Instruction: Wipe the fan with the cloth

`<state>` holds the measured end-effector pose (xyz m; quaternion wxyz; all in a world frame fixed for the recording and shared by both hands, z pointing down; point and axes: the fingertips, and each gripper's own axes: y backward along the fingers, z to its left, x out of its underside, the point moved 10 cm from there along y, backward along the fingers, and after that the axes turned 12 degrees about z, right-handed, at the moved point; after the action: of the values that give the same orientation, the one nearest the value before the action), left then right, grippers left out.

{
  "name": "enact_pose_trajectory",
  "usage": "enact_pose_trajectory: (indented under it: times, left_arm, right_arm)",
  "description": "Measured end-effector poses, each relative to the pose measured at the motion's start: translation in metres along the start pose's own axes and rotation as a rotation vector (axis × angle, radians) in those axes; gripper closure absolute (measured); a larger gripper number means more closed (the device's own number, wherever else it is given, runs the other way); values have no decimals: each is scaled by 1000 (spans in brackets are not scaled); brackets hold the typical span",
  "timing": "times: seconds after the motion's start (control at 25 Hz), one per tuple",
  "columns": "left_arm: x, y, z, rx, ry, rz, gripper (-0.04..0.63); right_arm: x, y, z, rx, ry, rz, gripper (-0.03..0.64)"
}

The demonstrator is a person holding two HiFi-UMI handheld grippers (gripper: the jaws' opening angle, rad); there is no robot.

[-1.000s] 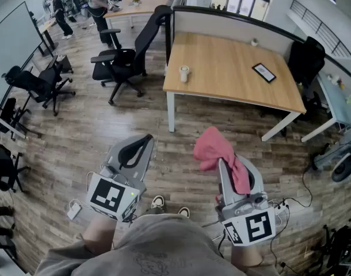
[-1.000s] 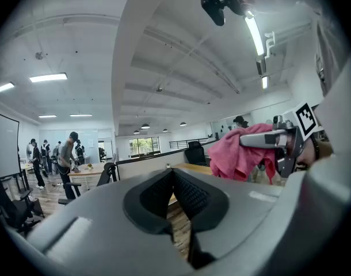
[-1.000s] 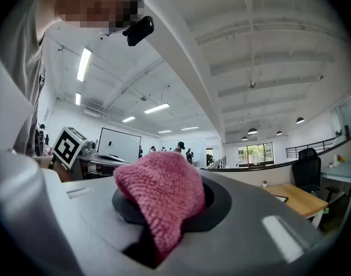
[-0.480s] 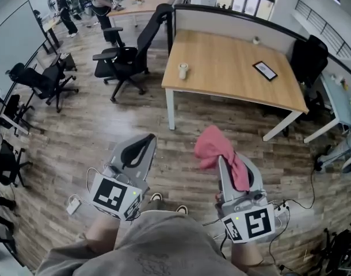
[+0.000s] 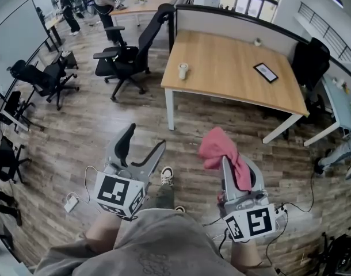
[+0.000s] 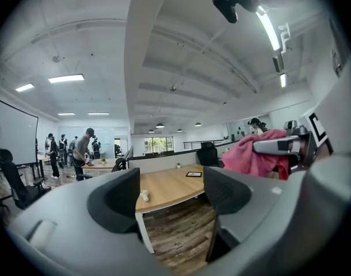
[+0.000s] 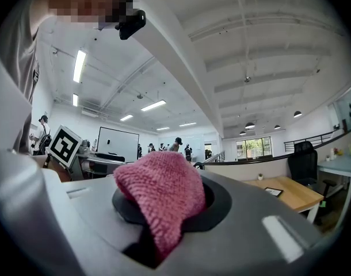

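Observation:
My left gripper (image 5: pixel 145 141) hangs over the wooden floor at the lower left of the head view. Its jaws are opening and nothing is between them; the left gripper view shows only floor and desk through the gap of the left gripper (image 6: pixel 171 191). My right gripper (image 5: pixel 232 167) is shut on a pink knitted cloth (image 5: pixel 218 148), which bunches over its tips and drapes down the jaws. The cloth (image 7: pixel 158 194) fills the middle of the right gripper view, and the cloth (image 6: pixel 259 154) also shows at the right of the left gripper view. I can make out no fan in any view.
A wooden desk (image 5: pixel 233 68) stands ahead with a small white object (image 5: pixel 183 71) and a black-framed tablet (image 5: pixel 264 72) on it. Black office chairs (image 5: pixel 126 56) stand to the left. A cable and adapter (image 5: pixel 72 201) lie on the floor. People stand far back.
The left gripper's jaws have gone from shut to spread apart. Both grippers have shifted a little. One of the person's feet has stepped forward between them. The cloth stays gripped.

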<state>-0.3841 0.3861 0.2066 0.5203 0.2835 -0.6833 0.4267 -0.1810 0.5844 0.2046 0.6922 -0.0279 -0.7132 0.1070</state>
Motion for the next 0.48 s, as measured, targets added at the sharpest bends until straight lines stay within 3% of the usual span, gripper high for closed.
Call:
enact_pose_trajectory:
  times: [0.48]
  left_arm:
    - [-6, -78, 31, 32, -5, 28, 252]
  right_arm:
    - [-4, -68, -40, 18, -3, 31, 529]
